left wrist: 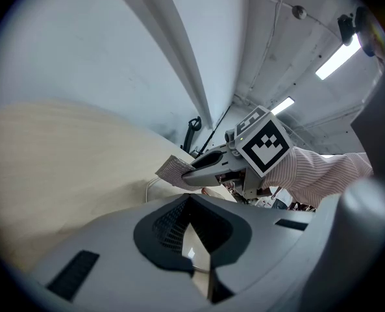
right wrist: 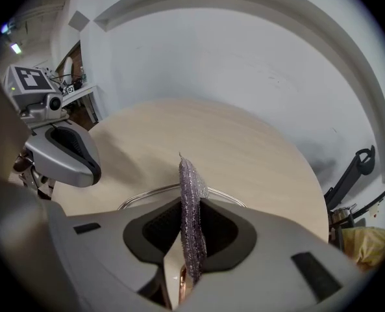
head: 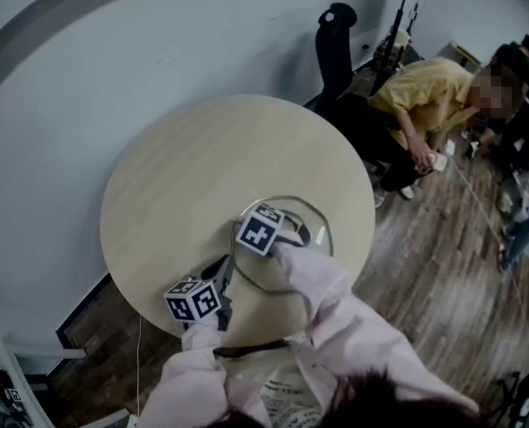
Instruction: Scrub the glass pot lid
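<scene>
A round pale table [head: 175, 176] lies under the right gripper [head: 295, 234], and well beyond it a person in a yellow shirt [head: 425, 96] bends over the dark plank floor [head: 442, 266].

A round glass pot lid [head: 257, 273], clear with a thin metal rim, lay flat on a pale round table [head: 175, 185], towards the side nearest the person. Its left edge reached in between the closed jaws of the left gripper [left wrist: 192, 229]. A small scrubbing pad [right wrist: 189, 187], greyish-purple with a glittery woven texture, was pinched on edge between the jaws of the right gripper [right wrist: 191, 207]. The pad stood upright in that gripper's view, its tip poking out past the jaws, above the lid's glass and inside its rim.
</scene>
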